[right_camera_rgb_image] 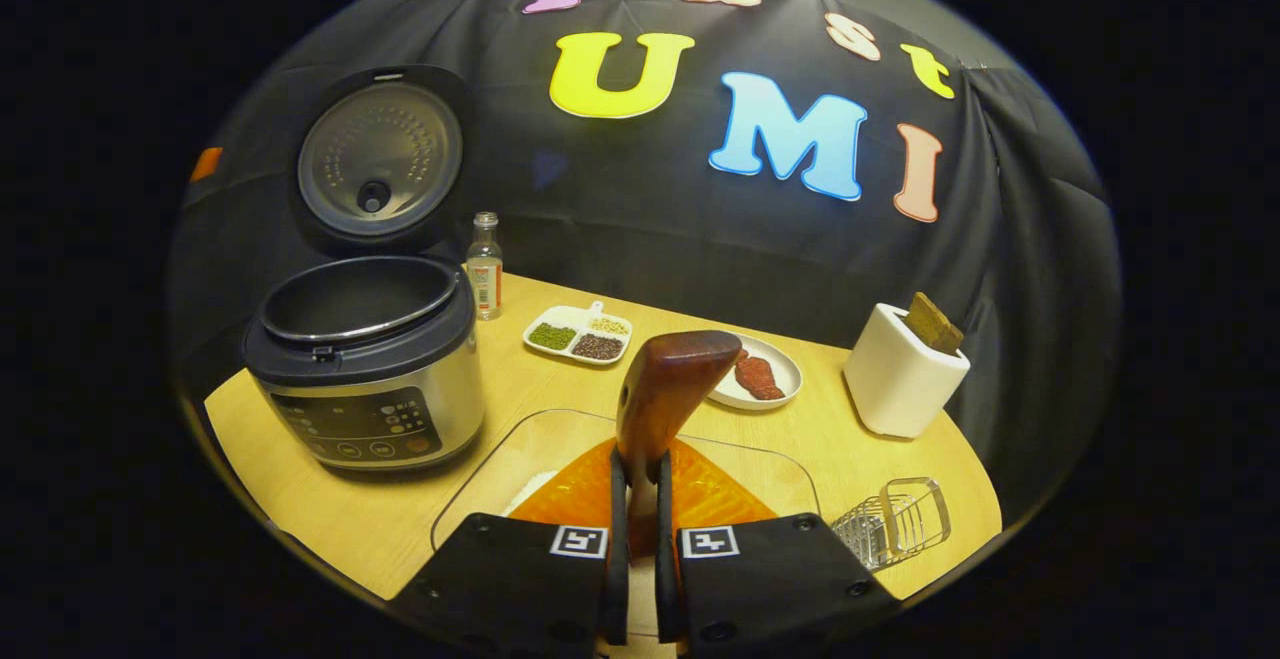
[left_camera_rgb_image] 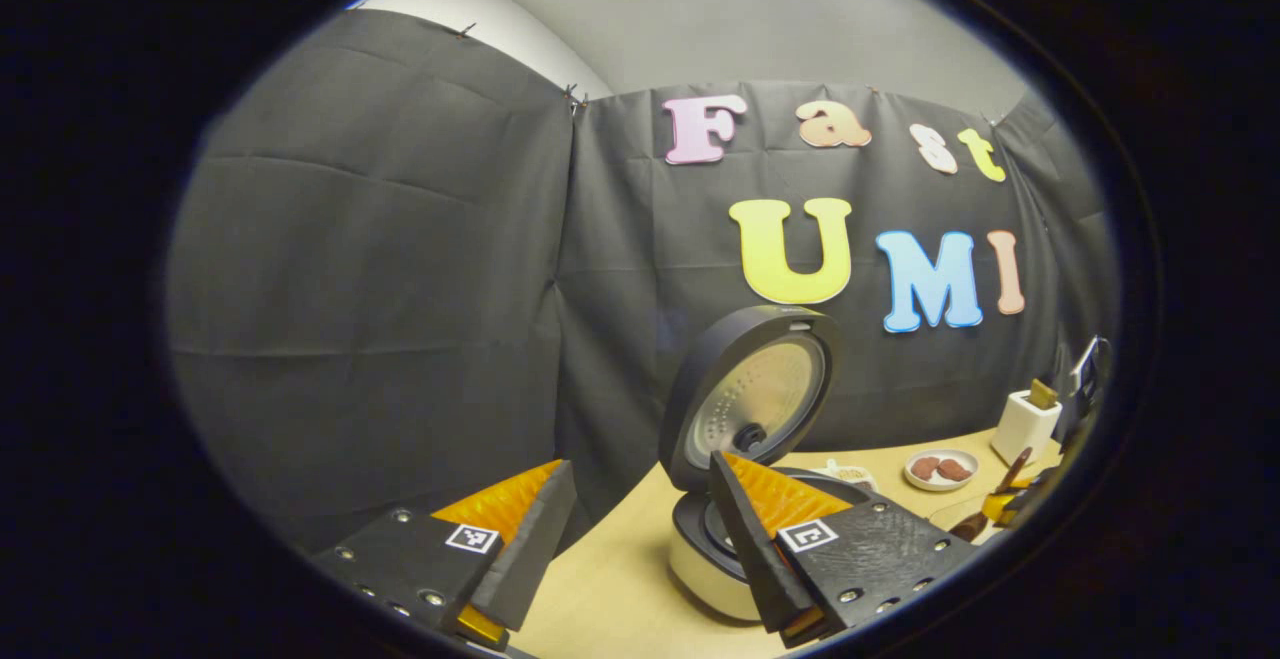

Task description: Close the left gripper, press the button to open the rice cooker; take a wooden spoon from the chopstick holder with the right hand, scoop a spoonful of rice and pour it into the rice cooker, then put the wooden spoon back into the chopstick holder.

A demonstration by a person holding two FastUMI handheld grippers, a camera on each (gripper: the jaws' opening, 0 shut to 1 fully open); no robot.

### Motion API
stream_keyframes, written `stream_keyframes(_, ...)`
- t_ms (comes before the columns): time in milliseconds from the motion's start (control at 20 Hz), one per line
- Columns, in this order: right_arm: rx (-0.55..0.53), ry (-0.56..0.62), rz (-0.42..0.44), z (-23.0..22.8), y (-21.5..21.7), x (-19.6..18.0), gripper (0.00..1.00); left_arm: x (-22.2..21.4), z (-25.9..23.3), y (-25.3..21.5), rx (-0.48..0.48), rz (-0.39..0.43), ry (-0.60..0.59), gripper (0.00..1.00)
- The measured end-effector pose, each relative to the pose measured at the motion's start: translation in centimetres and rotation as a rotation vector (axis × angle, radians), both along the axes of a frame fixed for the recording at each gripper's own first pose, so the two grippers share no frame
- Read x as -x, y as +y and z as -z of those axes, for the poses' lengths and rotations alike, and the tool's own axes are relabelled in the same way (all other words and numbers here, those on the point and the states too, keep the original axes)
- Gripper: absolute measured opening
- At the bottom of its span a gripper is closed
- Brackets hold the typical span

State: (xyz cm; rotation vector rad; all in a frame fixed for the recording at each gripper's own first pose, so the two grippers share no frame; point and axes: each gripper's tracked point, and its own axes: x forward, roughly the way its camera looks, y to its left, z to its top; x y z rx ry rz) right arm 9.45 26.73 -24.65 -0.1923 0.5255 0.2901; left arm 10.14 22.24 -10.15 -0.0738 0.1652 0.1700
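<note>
Now right gripper (right_camera_rgb_image: 640, 499) pinching wooden spoon (right_camera_rgb_image: 668, 394), handle upright, above clear rice dish (right_camera_rgb_image: 500, 469); open rice cooker (right_camera_rgb_image: 365, 359) up-left, nearer left gripper (left_camera_rgb_image: 640, 539), which hangs spread; chopstick holder (right_camera_rgb_image: 900, 384) off right.

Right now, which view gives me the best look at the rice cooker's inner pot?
The right gripper view: it looks down into the open rice cooker, so the inner pot shows its dark hollow and rim. In the left gripper view, the left tool covers most of the cooker's opening, and the raised lid shows more plainly.
</note>
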Motion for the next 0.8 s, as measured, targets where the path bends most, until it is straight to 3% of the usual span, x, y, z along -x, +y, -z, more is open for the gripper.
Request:
stream_keyframes(350, -0.256, 0.144, 0.042, 0.3, 1.1, 1.4, 0.13, 0.5, -0.5, -0.7, -0.003, 0.001, -0.010, 0.85)
stream_keyframes(550, -0.487, 0.261, 0.170, 0.6, -0.7, 1.1, 0.13, 0.9, -1.1, -1.1, -0.005, 0.001, -0.018, 0.85)
stream_keyframes(650, -0.579, 0.306, 0.240, 1.0, -2.1, 0.7, 0.10, 1.0, -1.6, -1.5, -0.009, 0.004, -0.022, 0.85)
stream_keyframes(800, -0.691, 0.352, 0.318, 1.3, -3.5, 0.7, 0.12, 1.1, -1.8, -2.0, -0.014, 0.009, -0.017, 0.85)
